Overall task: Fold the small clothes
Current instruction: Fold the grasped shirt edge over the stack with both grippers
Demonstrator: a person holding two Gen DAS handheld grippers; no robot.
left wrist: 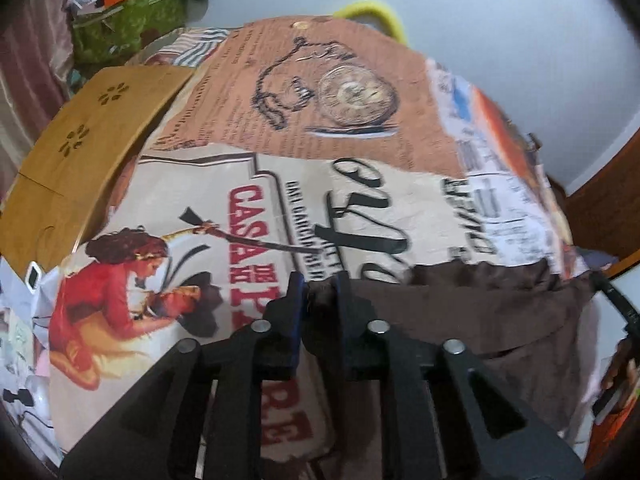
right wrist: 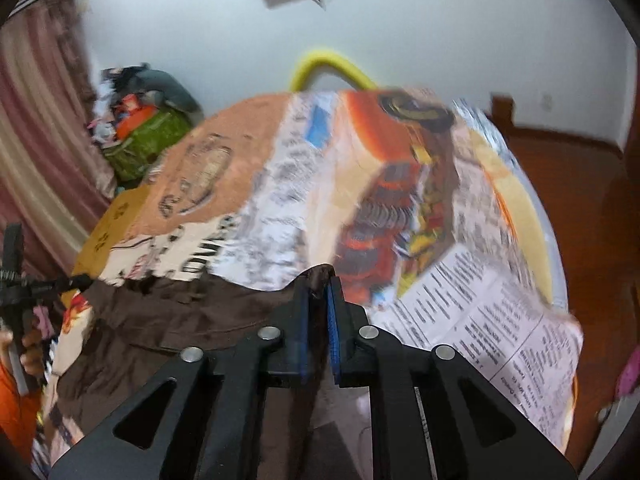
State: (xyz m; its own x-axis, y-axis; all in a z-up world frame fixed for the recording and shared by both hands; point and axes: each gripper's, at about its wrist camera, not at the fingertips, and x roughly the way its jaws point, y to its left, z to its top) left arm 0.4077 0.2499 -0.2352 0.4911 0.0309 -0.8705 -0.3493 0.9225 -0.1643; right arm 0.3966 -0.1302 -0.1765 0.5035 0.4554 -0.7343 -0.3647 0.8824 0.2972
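A dark brown garment (left wrist: 460,312) lies spread on a table under a printed collage cloth (left wrist: 280,160). In the left wrist view its upper left corner sits between the fingers of my left gripper (left wrist: 319,286), whose jaws stand a little apart around it. In the right wrist view the brown garment (right wrist: 180,320) runs leftward from my right gripper (right wrist: 319,284). That gripper is shut on the garment's upper right corner, with blue pads (right wrist: 332,320) on both sides of the fabric. Both views are blurred.
A wooden board (left wrist: 92,128) lies at the table's far left. A green bag (right wrist: 148,140) heaped with items stands beyond it by a curtain. A yellow loop (right wrist: 328,64) rises behind the table. A hand (right wrist: 28,348) holds the other tool at the left edge.
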